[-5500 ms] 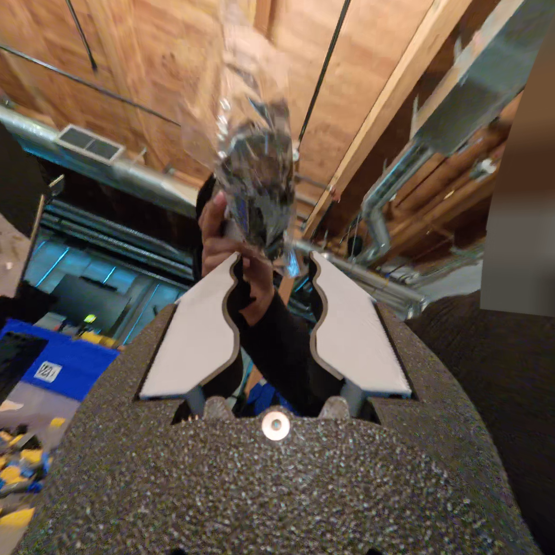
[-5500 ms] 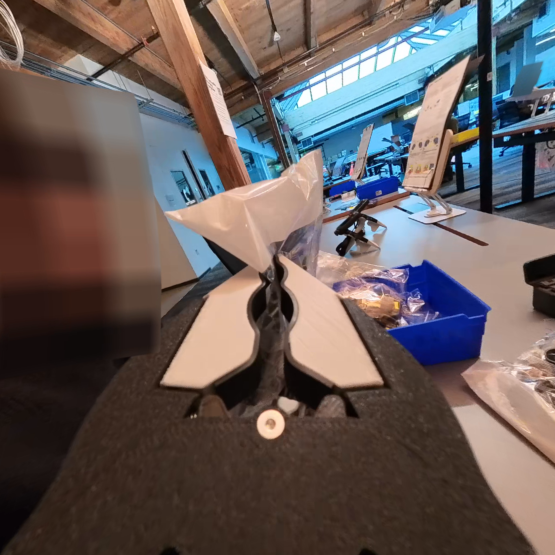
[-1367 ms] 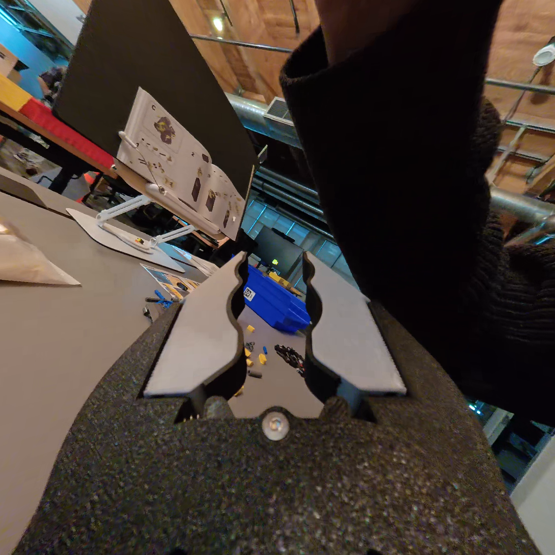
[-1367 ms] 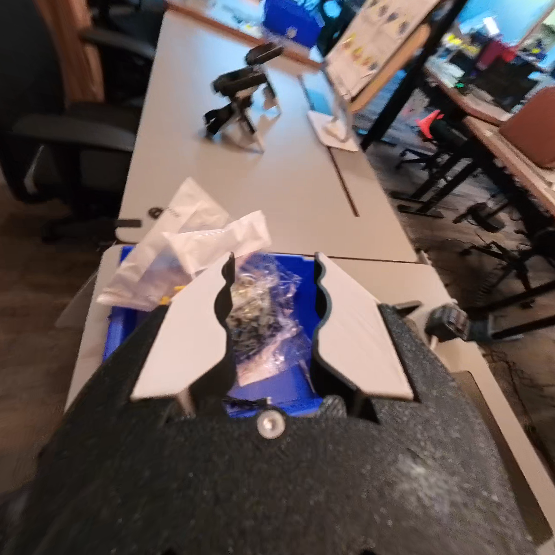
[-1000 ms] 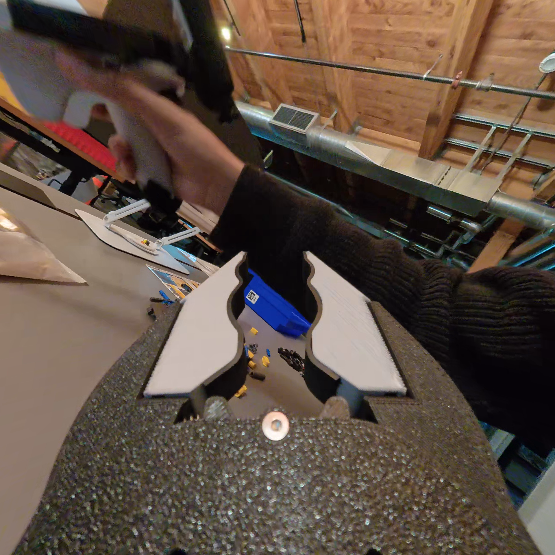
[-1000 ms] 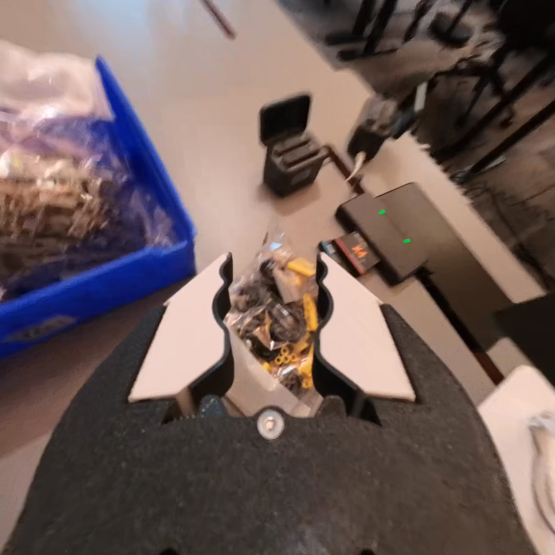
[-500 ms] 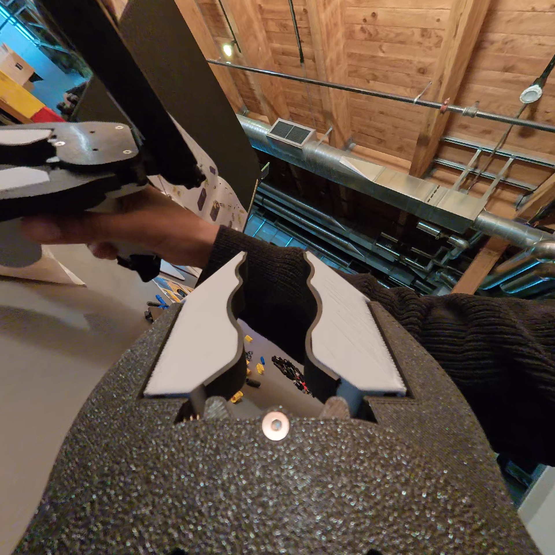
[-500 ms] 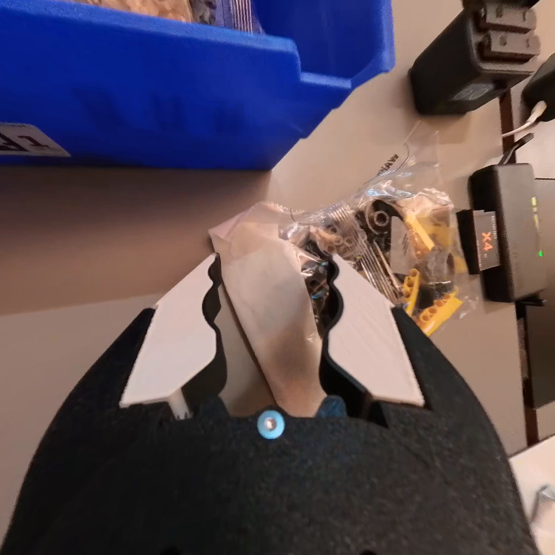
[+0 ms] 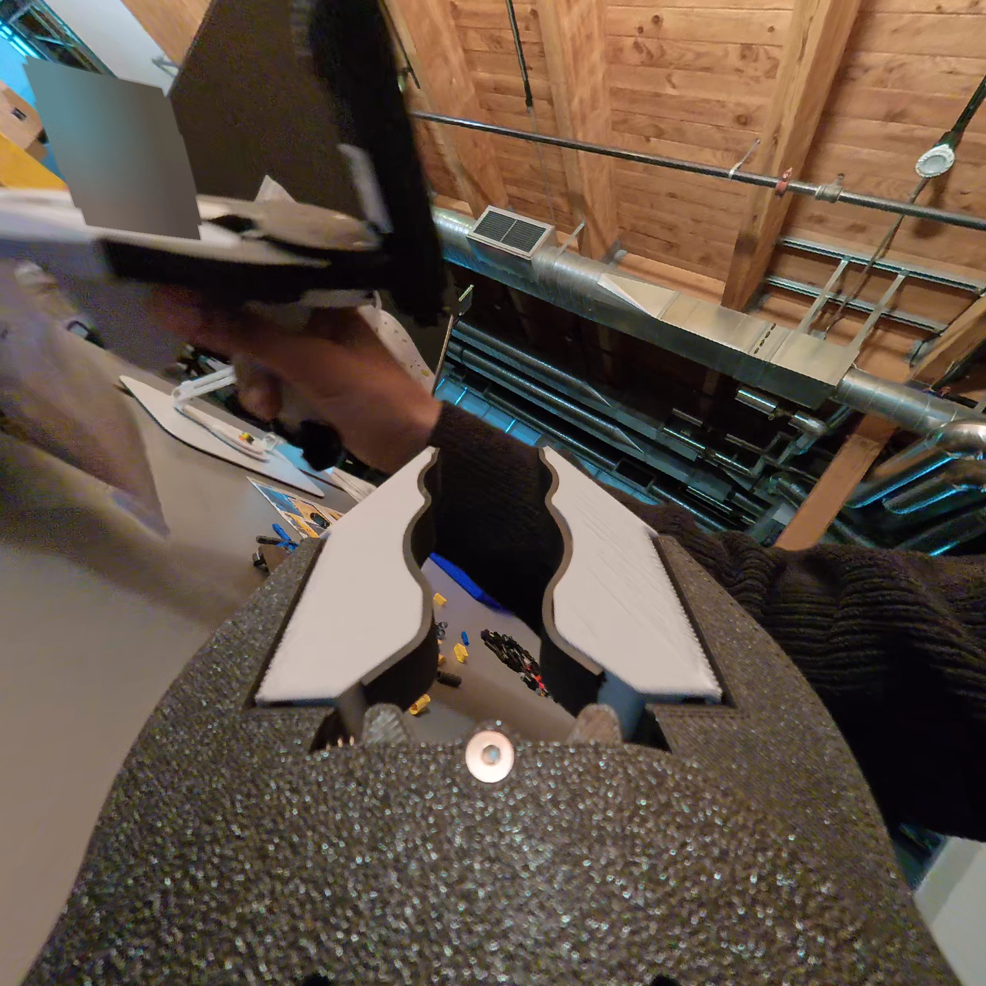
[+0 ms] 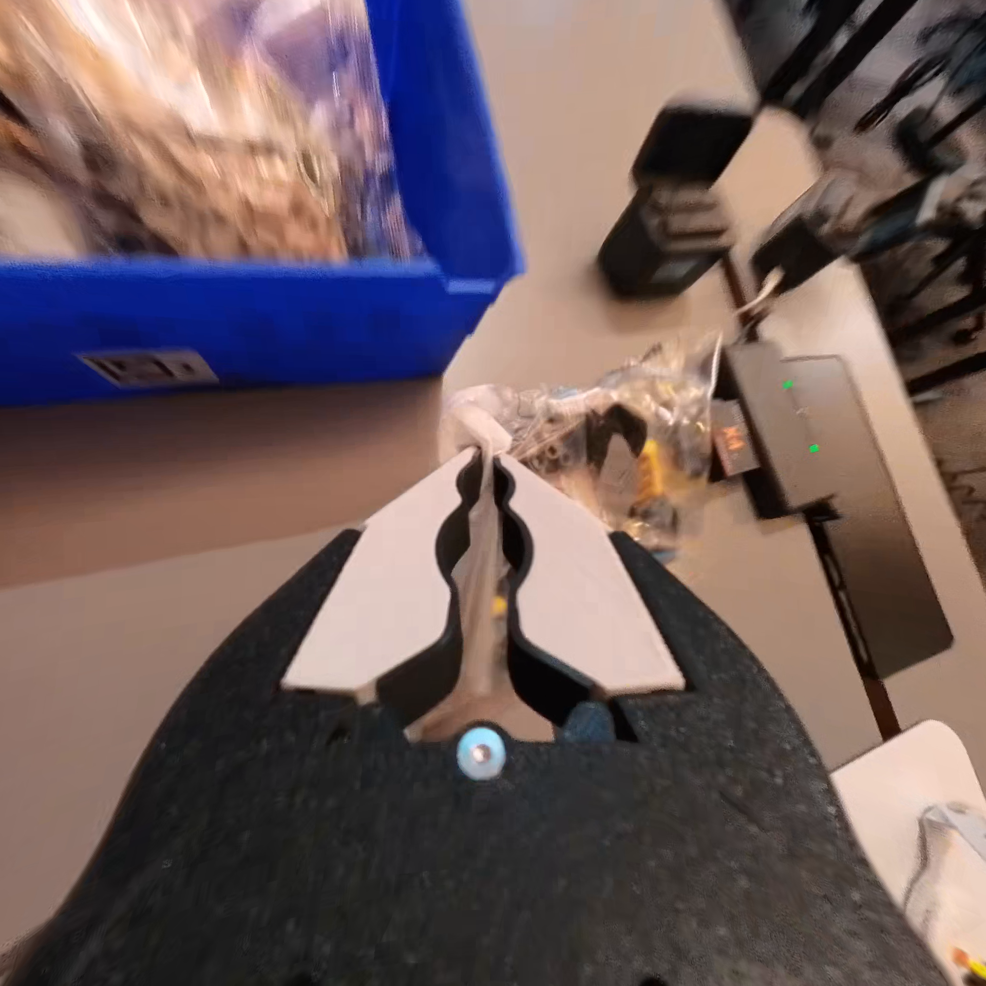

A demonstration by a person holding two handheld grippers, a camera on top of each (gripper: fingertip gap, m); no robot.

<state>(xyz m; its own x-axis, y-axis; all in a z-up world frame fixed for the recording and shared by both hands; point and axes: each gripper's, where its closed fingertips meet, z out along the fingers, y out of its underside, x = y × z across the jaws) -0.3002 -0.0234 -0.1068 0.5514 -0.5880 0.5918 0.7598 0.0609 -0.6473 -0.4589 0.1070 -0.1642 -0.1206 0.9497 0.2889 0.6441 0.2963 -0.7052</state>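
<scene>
**Right gripper clamped on bag edge; left gripper empty**

On the grey table (image 10: 160, 613), right wrist view: the right gripper (image 10: 484, 463) has its jaws together, pinching the flat white edge of a clear plastic bag (image 10: 613, 443). The pinched strip runs back between the two fingers toward the gripper body. The bulk of the bag, with black and yellow small parts visible inside, lies just beyond the fingertips and to their right, resting on the table. View is motion-blurred.

Surroundings, right view:
- Blue bin (image 10: 256, 315) up and to the left of the fingertips, apart from the bag; holds more clear bags, blurred.
- Black box with green lights (image 10: 800, 427) touching or just beside the far right side of the bag; cannot tell which.
- Black case (image 10: 677, 213) beyond it, near the bin's corner.

Left wrist view: the left gripper (image 9: 488, 453) has jaws apart, nothing between them. It is tilted upward toward the wooden ceiling and metal ducts (image 9: 667, 299). A dark knit sleeve (image 9: 800, 640) crosses right behind the fingertips; its hand (image 9: 331, 373) grips the other gripper's handle, upper left, blurred. Seen through the gap between the fingers: loose yellow and black pieces (image 9: 480, 651) scattered on the table. A white stand (image 9: 213, 421) sits farther left.
</scene>
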